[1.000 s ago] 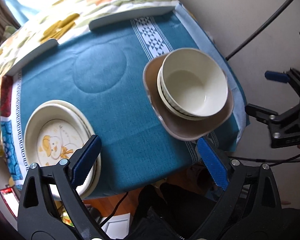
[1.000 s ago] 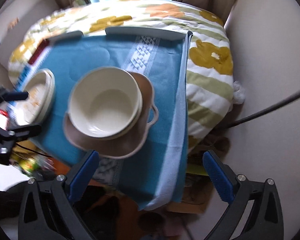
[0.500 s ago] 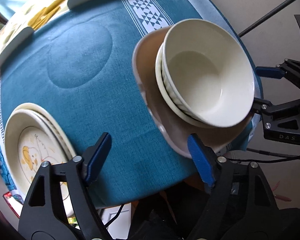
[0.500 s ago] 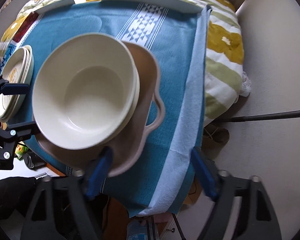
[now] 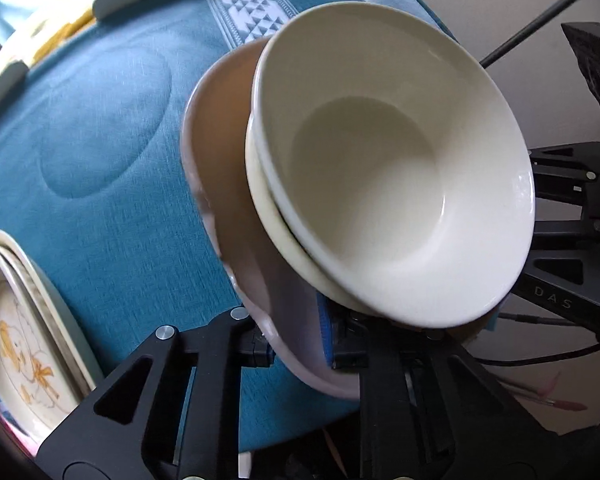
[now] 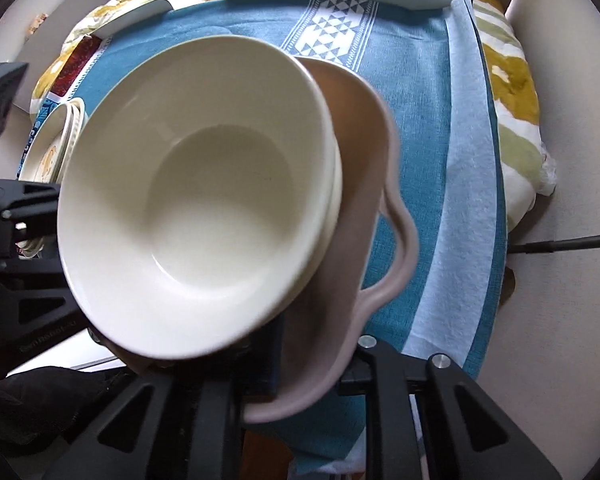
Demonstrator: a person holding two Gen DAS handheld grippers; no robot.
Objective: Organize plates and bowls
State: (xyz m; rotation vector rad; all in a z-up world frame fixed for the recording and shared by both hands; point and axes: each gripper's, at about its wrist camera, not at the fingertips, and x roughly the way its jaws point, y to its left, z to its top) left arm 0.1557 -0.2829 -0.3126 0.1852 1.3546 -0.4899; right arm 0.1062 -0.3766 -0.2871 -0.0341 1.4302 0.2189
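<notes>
L wrist view: left gripper [image 5: 296, 350] has just clamped on near rim of the brown dish [image 5: 220, 168], rim between the pads. Two cream bowls [image 5: 392, 168] nested in the dish, on the blue cloth [image 5: 100, 140] near table edge. Plate stack [image 5: 20, 320] off to one side, apart.

R wrist view: right gripper [image 6: 308, 364] likewise just closed on dish rim beside its handle. Risk: both grips sit on the same near edge; lifting may tip the dish, bowls slide off.
</notes>
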